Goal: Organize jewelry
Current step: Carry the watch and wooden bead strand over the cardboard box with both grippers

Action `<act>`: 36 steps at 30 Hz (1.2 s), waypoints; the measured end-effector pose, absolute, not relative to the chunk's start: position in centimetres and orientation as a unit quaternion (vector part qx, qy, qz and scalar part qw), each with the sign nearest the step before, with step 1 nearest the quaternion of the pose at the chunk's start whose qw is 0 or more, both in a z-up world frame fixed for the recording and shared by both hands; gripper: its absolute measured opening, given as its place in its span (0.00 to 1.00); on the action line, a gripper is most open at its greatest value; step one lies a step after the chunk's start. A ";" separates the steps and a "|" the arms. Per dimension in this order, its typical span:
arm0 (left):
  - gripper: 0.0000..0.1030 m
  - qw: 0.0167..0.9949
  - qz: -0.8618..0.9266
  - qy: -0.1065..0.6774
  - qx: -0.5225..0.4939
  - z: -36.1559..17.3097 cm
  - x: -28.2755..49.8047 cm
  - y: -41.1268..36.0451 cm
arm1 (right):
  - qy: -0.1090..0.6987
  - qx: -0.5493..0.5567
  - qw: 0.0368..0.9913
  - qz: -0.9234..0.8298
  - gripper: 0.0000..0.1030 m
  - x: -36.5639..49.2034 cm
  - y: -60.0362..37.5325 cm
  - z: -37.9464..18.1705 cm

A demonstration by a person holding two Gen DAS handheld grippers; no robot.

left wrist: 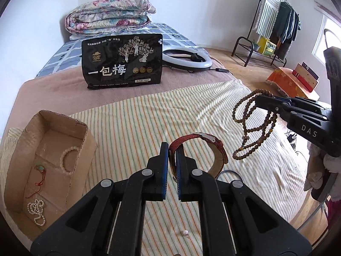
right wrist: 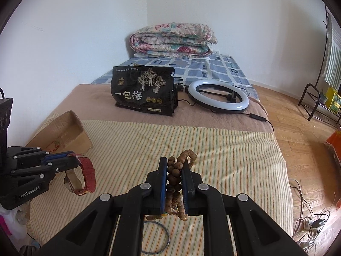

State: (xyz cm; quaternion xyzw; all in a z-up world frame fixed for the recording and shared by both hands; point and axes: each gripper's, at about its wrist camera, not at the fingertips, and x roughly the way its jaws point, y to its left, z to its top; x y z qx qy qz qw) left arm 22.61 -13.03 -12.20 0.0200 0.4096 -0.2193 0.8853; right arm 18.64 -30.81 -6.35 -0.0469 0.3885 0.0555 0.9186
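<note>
Open brown cardboard box: lower left of frame, nearest left gripper, clamped on red fabric watch strap; right gripper clamped on brown wooden bead strand.

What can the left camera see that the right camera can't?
Only the left wrist view shows the pearl necklace and white bead bracelet inside the box, and a loose pearl on the bed. Only the right wrist view shows the whole thin bangle. Both show the left gripper holding the red watch, the right gripper holding the brown beads, and the black bag.
</note>
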 end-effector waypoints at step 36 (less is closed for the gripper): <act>0.04 0.913 -0.123 0.388 -0.022 -9.3 20.0 4.1 | 0.341 -0.079 0.920 0.176 0.10 19.8 -13.7 -1.8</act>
